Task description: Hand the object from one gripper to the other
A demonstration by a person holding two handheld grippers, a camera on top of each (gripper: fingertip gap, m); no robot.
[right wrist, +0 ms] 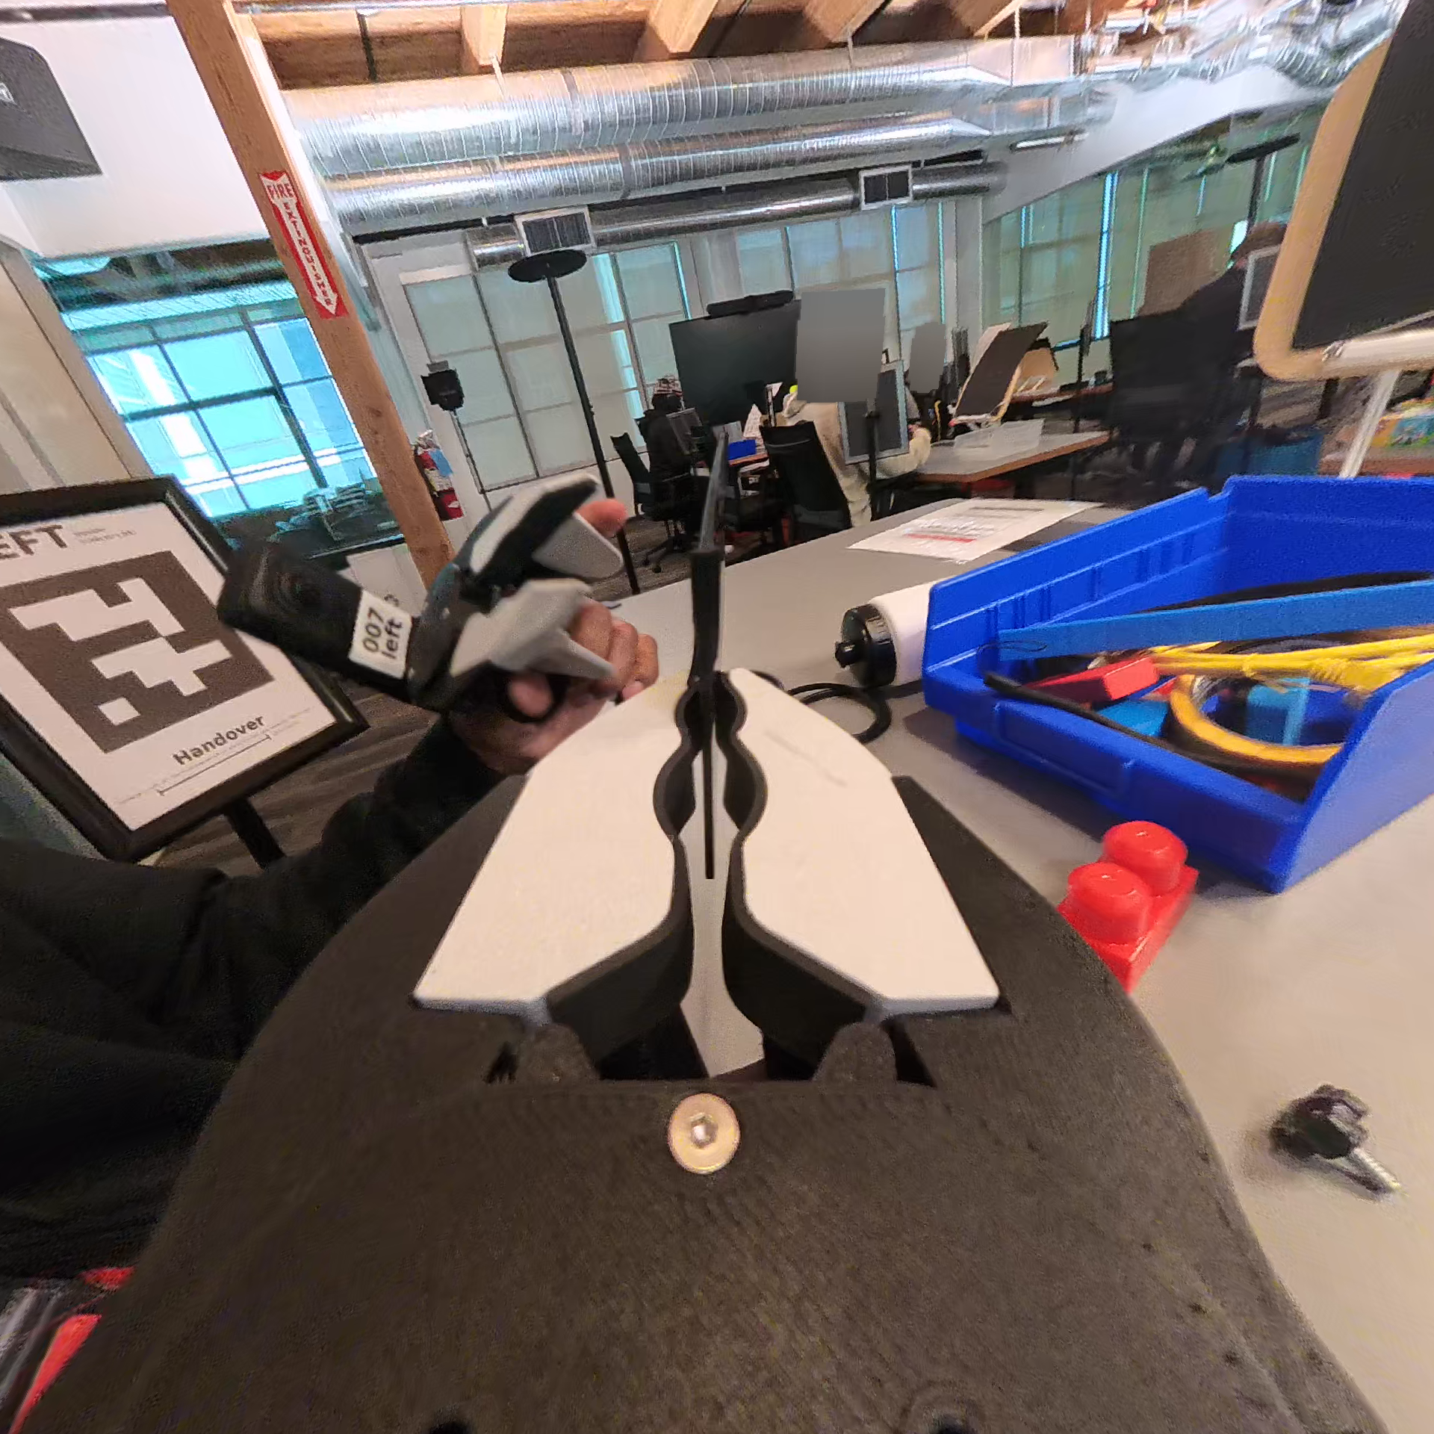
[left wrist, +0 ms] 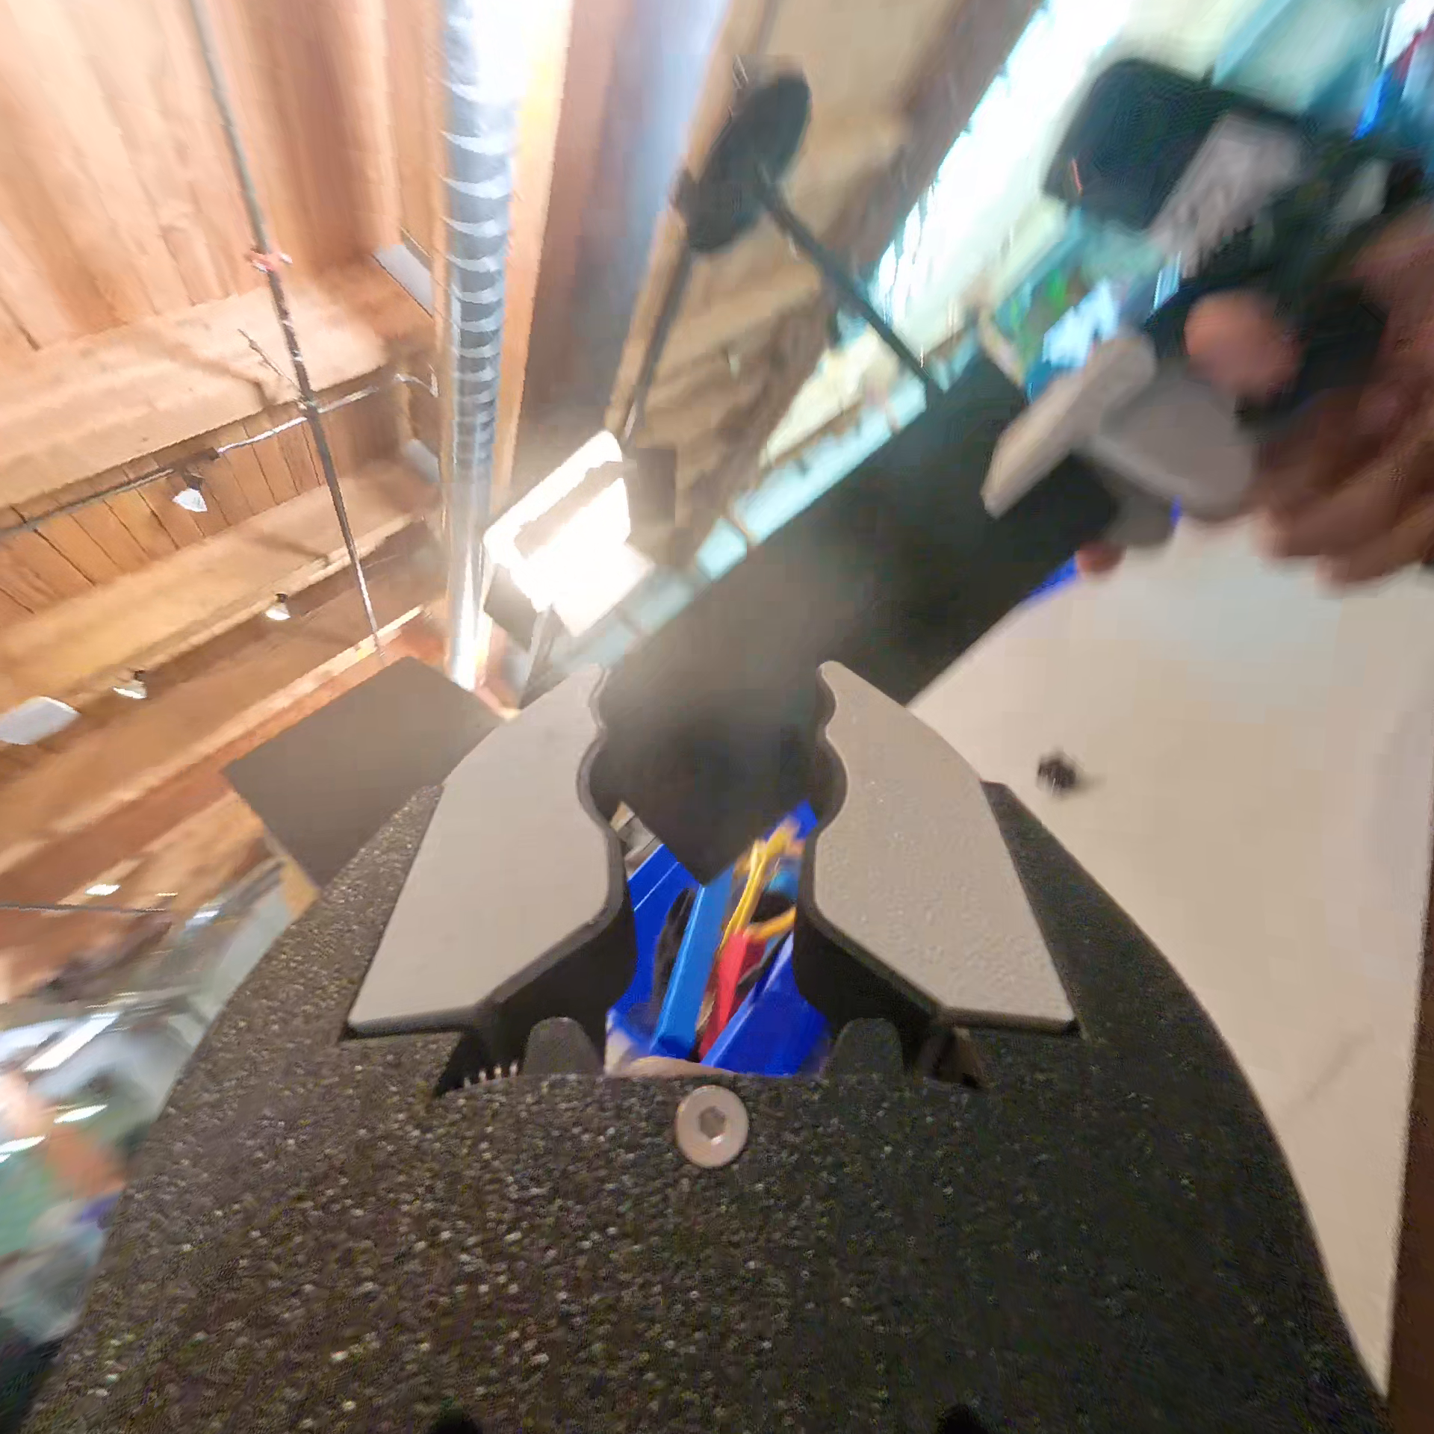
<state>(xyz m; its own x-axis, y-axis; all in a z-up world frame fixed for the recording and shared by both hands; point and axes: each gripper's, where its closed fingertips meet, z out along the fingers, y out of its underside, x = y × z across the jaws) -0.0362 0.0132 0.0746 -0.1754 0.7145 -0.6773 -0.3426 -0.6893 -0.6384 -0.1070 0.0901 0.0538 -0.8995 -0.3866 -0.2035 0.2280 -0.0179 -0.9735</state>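
A thin flat black object (right wrist: 704, 613) stands upright, edge-on, in the right wrist view. My right gripper (right wrist: 708, 691) is shut on its lower part, both pads pressed on it. In the left wrist view the same object (left wrist: 853, 621) shows as a broad dark strip running up to the right gripper (left wrist: 1086, 473), which is blurred. My left gripper (left wrist: 710, 698) is open, and the strip's lower end shows in the gap between its fingers. In the right wrist view the left gripper (right wrist: 609, 601) is held by a hand to the left of the object, jaws apart, not touching it.
A blue bin (right wrist: 1125, 784) of cables and blocks sits on the grey table at right. A red brick (right wrist: 1125, 908) and keys (right wrist: 1335, 1133) lie nearer. A white roll with a black cap (right wrist: 892, 628) lies behind. A framed sign (right wrist: 140, 659) stands at left. The red brick (right wrist: 1125, 908) is about equally far from each gripper, around 20 cm.
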